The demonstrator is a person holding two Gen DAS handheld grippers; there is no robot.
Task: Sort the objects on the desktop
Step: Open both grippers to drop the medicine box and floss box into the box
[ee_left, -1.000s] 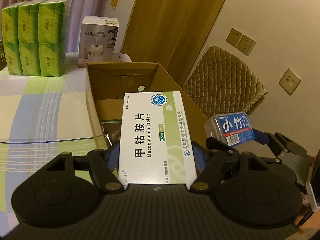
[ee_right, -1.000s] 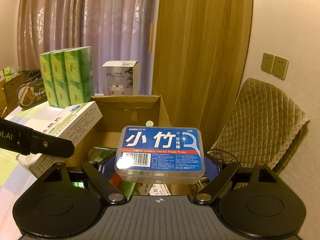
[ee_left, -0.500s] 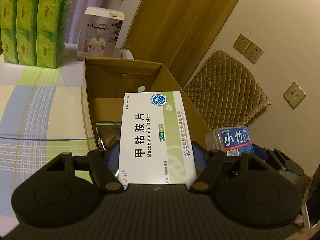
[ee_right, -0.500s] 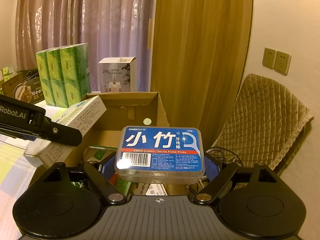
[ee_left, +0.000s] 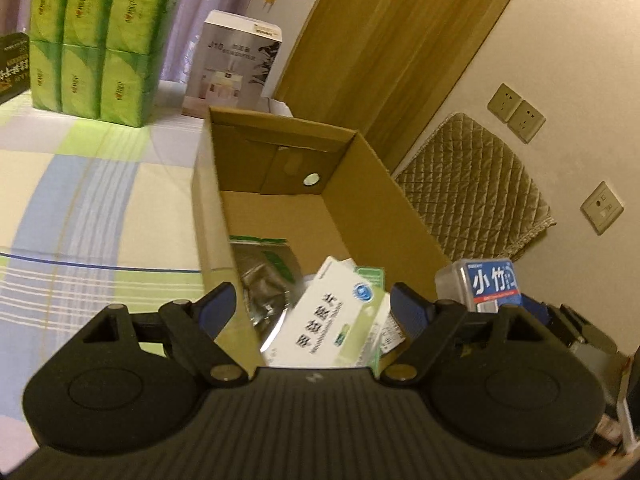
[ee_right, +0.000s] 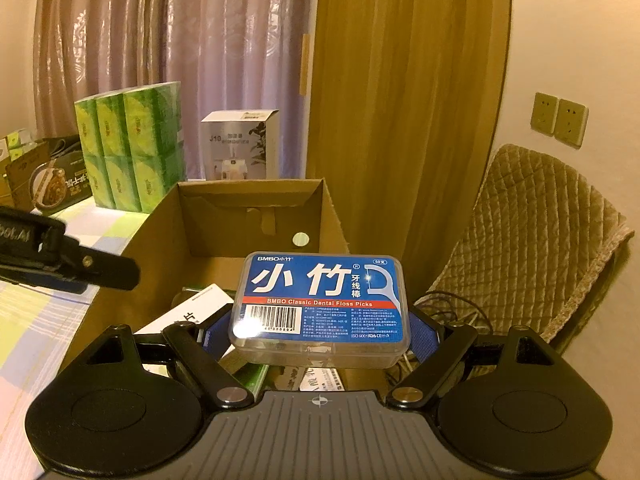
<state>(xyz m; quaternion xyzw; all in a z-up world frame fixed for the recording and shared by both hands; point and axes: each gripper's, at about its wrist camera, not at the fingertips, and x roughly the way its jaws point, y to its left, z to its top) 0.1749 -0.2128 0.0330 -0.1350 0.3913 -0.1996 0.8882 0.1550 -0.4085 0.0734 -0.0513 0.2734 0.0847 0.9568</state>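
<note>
left wrist view: left claw (ee_left: 312, 308) hanging over the near end of an open brown cardboard box (ee_left: 372, 184), its jaws opening with blue pads standing clear of everything. white and pale green tablet carton (ee_left: 328, 320) lying tilted inside the box below the gap between the jaws, touching neither pad, resting on a clear crinkled plastic bag with a green strip (ee_left: 264, 268) and other small packs. box sitting on a counter covered by a checked cloth in cream, green and blue (ee_left: 80, 200). block of six green tissue packs (ee_left: 96, 40) standing at the far end of the counter, a tall white and grey product carton (ee_left: 236, 64) beside it. clear plastic floss-pick case with a blue label (ee_left: 488, 284) showing at the right, beyond the box's right wall.

right wrist view: right claw (ee_right: 320, 332) clenching the floss-pick case (ee_right: 320, 304) by its two short ends, label facing up, case held level above the near right part of the cardboard box (ee_right: 160, 240). tablet carton (ee_right: 188, 312) lying inside the box below and to the left of the case. one black finger of the left claw (ee_right: 92, 272) reaching in from the left edge over the box's left wall. tissue packs (ee_right: 132, 144) and white product carton (ee_right: 240, 144) standing behind the box. quilted tan chair cover (ee_right: 528, 248) at the right.
</note>
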